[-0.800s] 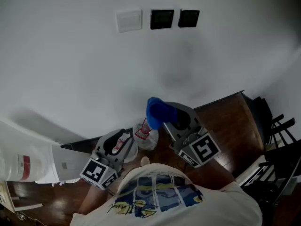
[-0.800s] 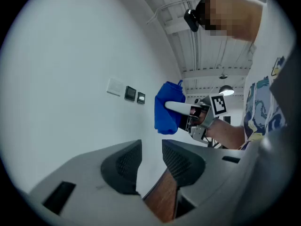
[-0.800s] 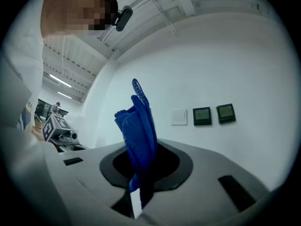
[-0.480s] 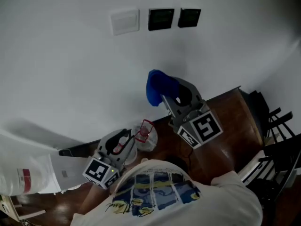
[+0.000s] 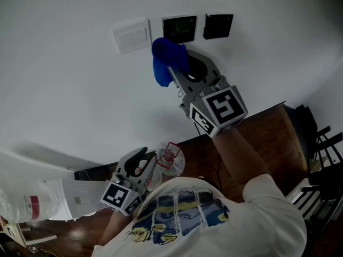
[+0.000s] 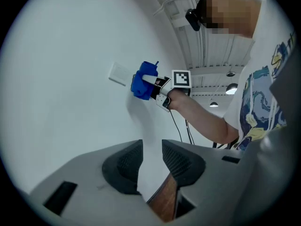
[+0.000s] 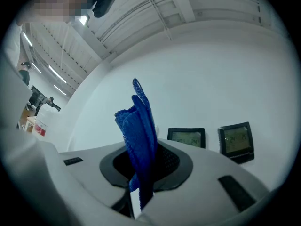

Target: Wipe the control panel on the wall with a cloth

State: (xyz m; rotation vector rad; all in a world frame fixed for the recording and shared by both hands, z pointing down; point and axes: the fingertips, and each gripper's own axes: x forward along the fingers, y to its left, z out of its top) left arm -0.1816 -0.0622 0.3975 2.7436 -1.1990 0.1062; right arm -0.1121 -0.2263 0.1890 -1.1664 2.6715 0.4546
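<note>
The right tongs (image 5: 172, 71) (image 7: 141, 173) are closed on a blue cloth (image 5: 163, 60) (image 7: 141, 126), which is pinched near its lower end between the ribbed pads and stands up above them in a bunched fold. The cloth is held high against the wall (image 5: 64, 90), between a white switch plate (image 5: 131, 35) and a dark control panel (image 5: 179, 29) (image 7: 186, 136). In the head view the panel's lower left corner is overlapped by it; in the right gripper view the panel is seen just to the right of the cloth and uncovered. Whether the wall is actually touched by the cloth cannot be told. A second dark panel (image 5: 218, 25) (image 7: 236, 140) is mounted just to the right of the first, and pale lit screens are shown on both. The right tongs are carried on a raised bare forearm (image 5: 236, 149). The left tongs (image 5: 142, 159) (image 6: 151, 161) are held low, near the foot of the wall, with the pads parted by a narrow gap and nothing gripped; only wall and brown wooden floor (image 5: 257, 138) are seen through the gap. A clear crumpled bag (image 5: 170, 157) lies on the floor just beside the left tongs.
</note>
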